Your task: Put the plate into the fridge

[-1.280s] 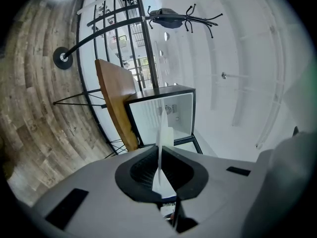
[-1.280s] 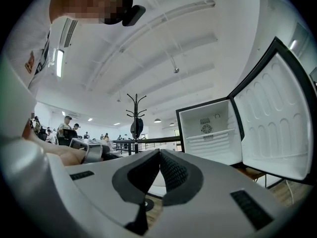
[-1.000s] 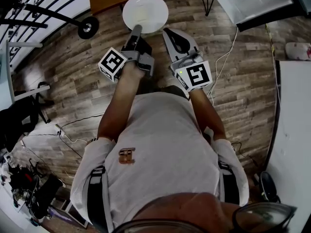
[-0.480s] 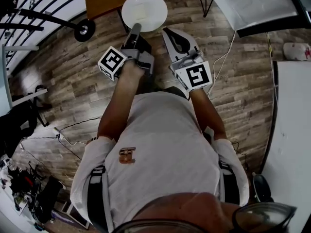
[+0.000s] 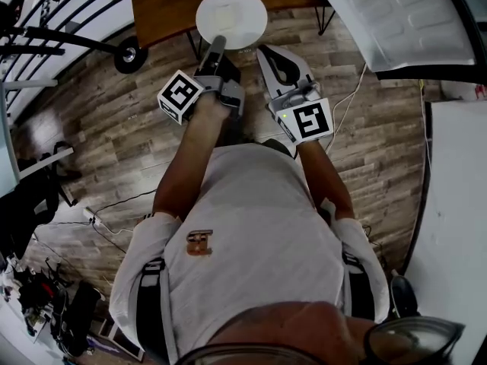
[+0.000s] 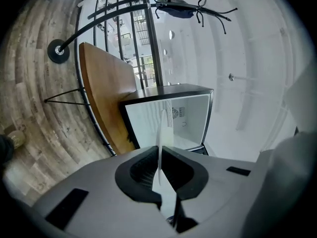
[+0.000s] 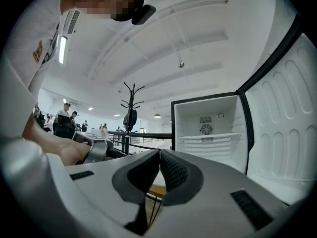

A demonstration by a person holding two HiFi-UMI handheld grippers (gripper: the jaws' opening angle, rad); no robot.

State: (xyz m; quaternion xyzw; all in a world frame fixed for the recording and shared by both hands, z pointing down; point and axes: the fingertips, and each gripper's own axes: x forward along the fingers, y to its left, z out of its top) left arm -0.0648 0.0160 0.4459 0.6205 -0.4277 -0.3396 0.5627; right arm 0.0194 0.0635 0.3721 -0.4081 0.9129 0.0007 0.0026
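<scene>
Straight ahead of me the fridge [image 7: 208, 128] stands open, its white cavity and shelf bare, so I judge nothing blocks the way in. Its door [image 7: 283, 133] is swung wide to my right, well out of my line. The wooden table [image 5: 163, 6] lies below and in front of me, with the fridge at it, though I cannot tell whether the fridge rests on the top. The plate [image 5: 230, 17] is in the air over the table's near edge, lying flat from above. I hold it level because, to my mind, it then only needs sliding onto the shelf. My left gripper [image 5: 216, 46] is clamped on the plate's near rim, jaws nearly together with the thin edge pinched between the pads. That leaves most of the plate reaching out in front, toward the fridge. My right gripper [image 5: 266, 52] rides just beside the left one, jaws pressed together on nothing, off the plate. I take it as spare for now.
</scene>
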